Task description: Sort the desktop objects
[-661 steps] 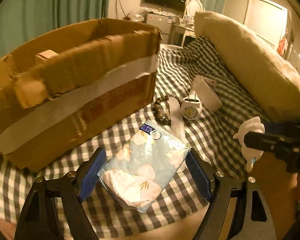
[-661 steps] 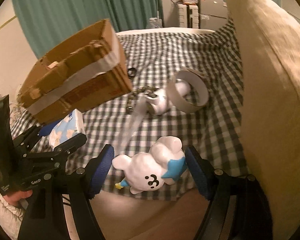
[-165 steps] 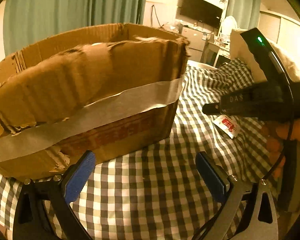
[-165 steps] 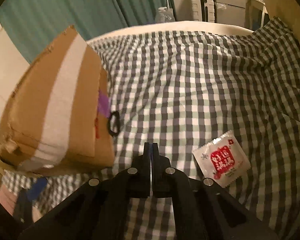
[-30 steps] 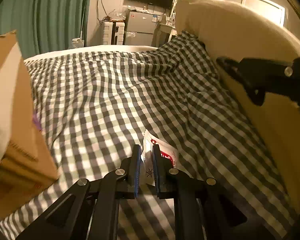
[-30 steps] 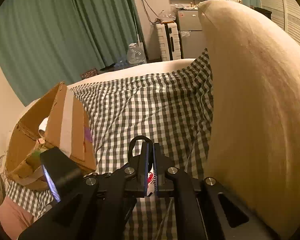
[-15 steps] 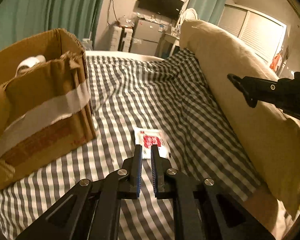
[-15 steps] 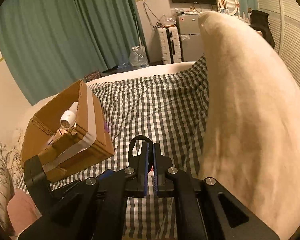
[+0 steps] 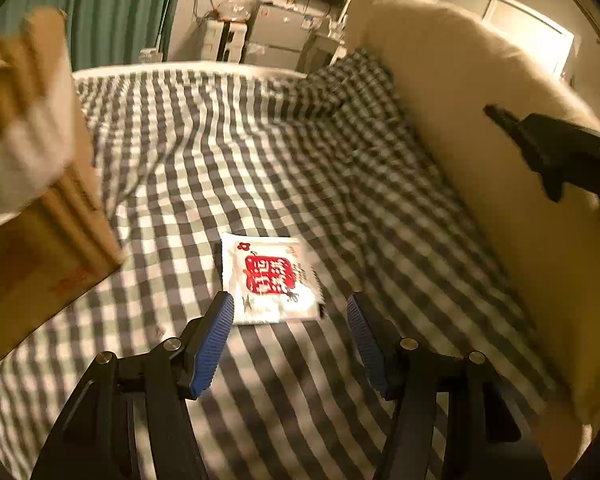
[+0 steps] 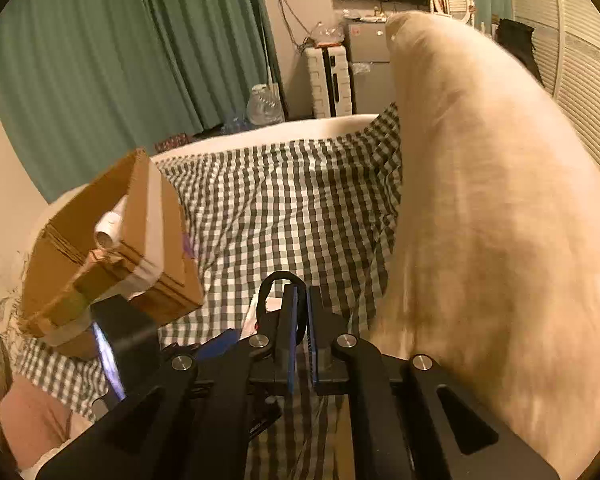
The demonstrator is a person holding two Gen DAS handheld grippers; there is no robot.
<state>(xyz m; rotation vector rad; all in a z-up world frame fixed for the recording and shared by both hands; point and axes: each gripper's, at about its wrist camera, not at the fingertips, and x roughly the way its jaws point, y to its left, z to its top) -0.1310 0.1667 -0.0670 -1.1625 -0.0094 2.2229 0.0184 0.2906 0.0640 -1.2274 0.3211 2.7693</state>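
A white sachet with a red label [image 9: 273, 277] lies flat on the checked cloth. My left gripper [image 9: 290, 316] is open, with its blue pads on either side of the sachet's near edge, just above it. My right gripper [image 10: 301, 304] is shut on a black ring [image 10: 278, 284], held up over the cloth; it also shows at the right of the left wrist view [image 9: 556, 152]. The cardboard box [image 10: 112, 240] stands to the left with a white tube [image 10: 110, 224] and other items inside.
A big beige pillow [image 10: 500, 200] runs along the right side of the cloth. The box's corner [image 9: 40, 220] is close on the left of my left gripper. Green curtains [image 10: 120, 60] and furniture stand beyond the far edge.
My left gripper has opened and moved down close to the sachet, which now lies between its pads. The right gripper has stayed shut on the ring.
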